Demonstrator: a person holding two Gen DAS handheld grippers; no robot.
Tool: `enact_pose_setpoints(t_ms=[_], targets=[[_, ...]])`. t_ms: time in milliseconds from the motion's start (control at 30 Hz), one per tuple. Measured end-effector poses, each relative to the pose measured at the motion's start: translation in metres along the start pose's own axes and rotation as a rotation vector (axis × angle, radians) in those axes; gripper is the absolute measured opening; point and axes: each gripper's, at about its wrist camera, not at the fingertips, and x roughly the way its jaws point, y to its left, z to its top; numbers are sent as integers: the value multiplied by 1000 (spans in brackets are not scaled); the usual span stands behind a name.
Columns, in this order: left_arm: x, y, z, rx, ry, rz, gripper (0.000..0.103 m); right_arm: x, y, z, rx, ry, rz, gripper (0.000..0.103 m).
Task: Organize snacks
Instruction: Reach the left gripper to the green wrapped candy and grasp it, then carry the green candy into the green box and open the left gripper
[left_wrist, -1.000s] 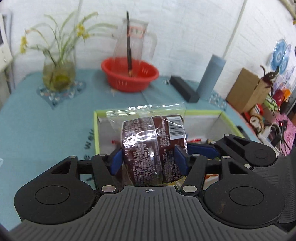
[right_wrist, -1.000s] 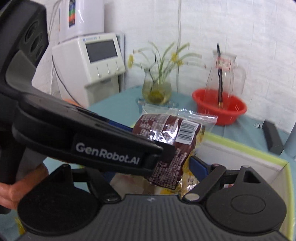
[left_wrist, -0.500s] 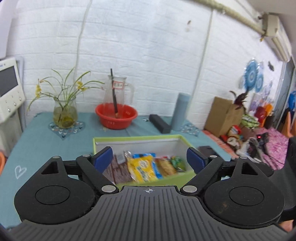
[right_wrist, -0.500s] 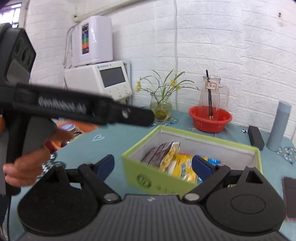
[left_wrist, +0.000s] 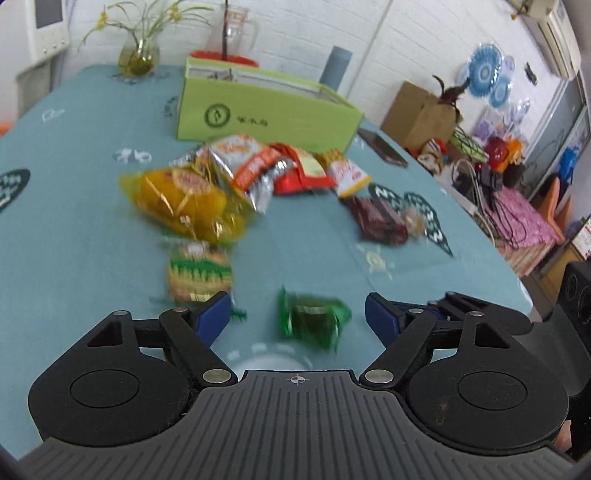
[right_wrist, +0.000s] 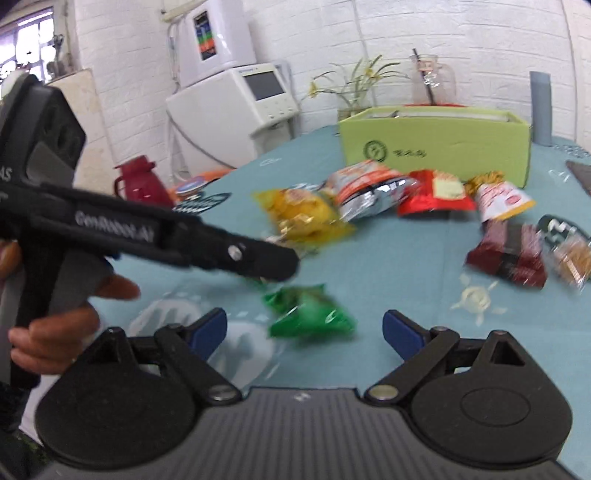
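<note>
1. Both grippers hover empty over the snacks. The left gripper (left_wrist: 298, 314) has its fingers spread, having just closed in a little, with nothing pinched; the small green packet (left_wrist: 313, 318) lies on the surface between and just beyond them. The right gripper (right_wrist: 304, 328) is spread wide too, and the same green packet (right_wrist: 308, 312) lies ahead of its gap.

2. Risk: both grippers seem aimed at that one packet. If they close together, the fingers may collide or tug the packet apart.

3. The left gripper's body crosses the right wrist view, close above the packet. A quick move by either hand could knock the tools together.

4. The remaining snacks lie loose in front of the green box (left_wrist: 266, 110): a yellow bag (left_wrist: 184, 201), an orange-and-silver bag (left_wrist: 245, 162), a red bag (left_wrist: 303, 171), a dark brown packet (left_wrist: 376, 219), and a green-and-tan packet (left_wrist: 199, 275) just beside the left finger. A sweeping approach could shove these neighbours or drag one along.

5. The green packet looks crinkly and slippery. A pinch on its edge may slide off, or a hard pinch may crush what is inside.

6. Both views are blurred, so the exact gap to the packet is hard to judge; closing early would catch only air.
</note>
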Motion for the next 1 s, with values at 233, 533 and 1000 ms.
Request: enact_pose_setpoints(t_ms=[233,533,1000], targets=[[17,-5,-12,-41,52,-10,46,4,6,-14,-71,19,-59,94],[62,-10,15,-41,43,-35,20,11,-23,-5,-68,5,-158,92],[72,5,43,-80,9,1,44,45,-49,45,-147,-12,-123,92]])
